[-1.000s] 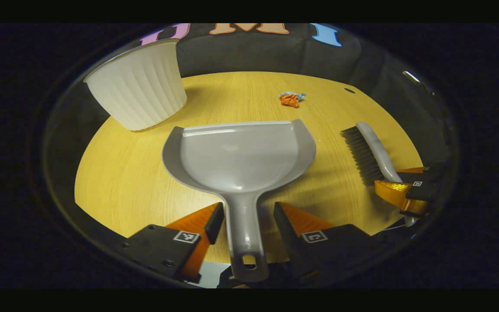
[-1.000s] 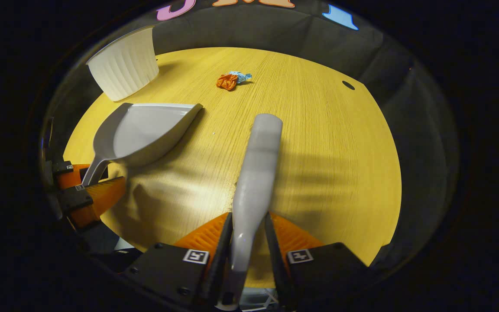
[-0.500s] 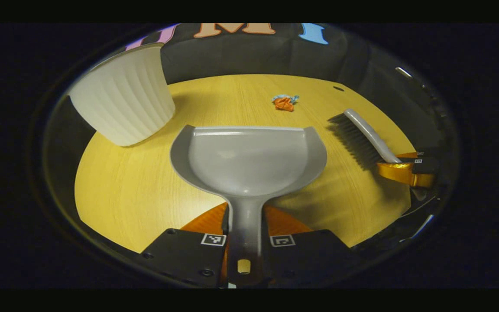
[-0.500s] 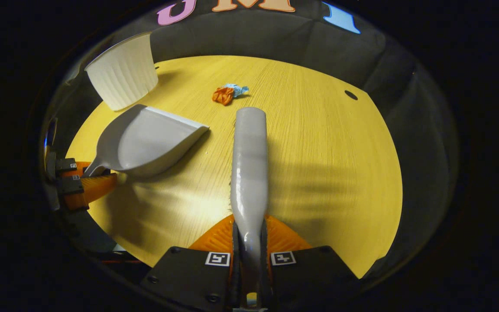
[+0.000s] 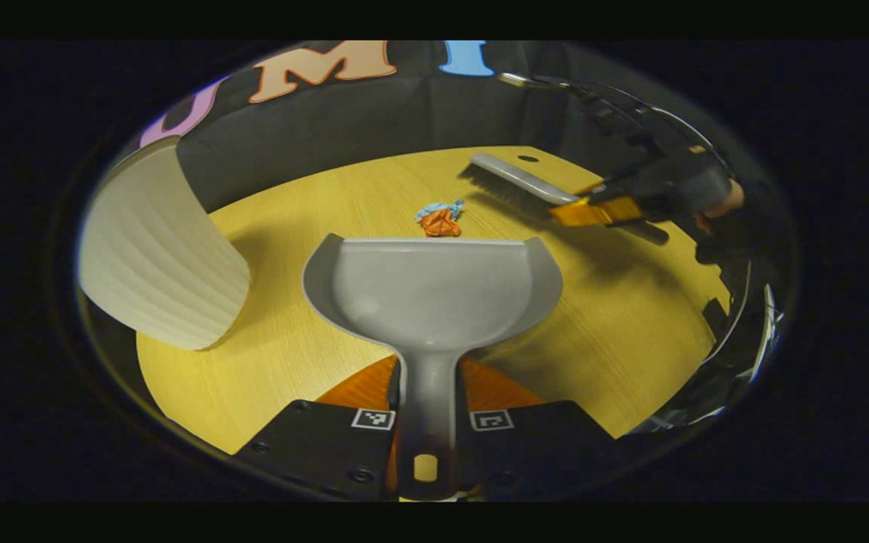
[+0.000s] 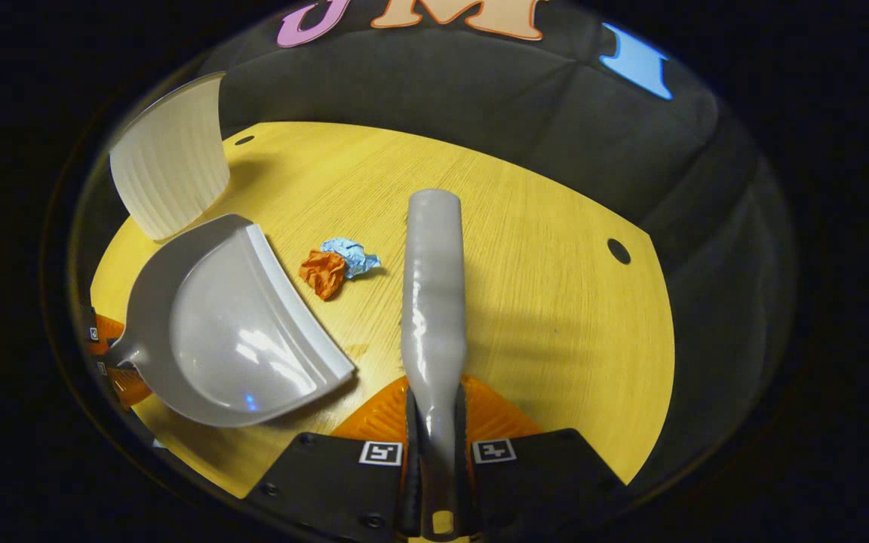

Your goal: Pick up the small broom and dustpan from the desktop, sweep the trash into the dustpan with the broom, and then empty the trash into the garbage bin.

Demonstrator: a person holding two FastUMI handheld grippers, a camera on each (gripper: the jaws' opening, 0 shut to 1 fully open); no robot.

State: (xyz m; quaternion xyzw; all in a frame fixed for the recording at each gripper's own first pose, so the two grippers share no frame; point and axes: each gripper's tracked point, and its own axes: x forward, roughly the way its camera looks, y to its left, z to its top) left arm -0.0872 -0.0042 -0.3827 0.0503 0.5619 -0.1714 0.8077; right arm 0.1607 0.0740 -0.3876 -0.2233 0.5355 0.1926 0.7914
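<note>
While the left gripper (image 5: 427, 392) is clamping both fingers on the grey dustpan's (image 5: 434, 290) handle, the pan is lying forward over the wooden desktop (image 5: 314, 354) with its open front edge just short of the trash (image 5: 440, 219), a crumpled orange wad with a pale blue scrap touching it. The ribbed white garbage bin (image 5: 155, 264) is standing on the desktop to the pan's left. In the right gripper view, the right gripper (image 6: 434, 422) is squeezing both fingers on the small broom's (image 6: 433, 302) grey handle, which is pointing straight ahead, with the trash lying between broom and dustpan. In the left gripper view the broom's dark bristles are pointing down toward the desktop beyond the trash, and a hand (image 5: 717, 207) is holding that gripper.
</note>
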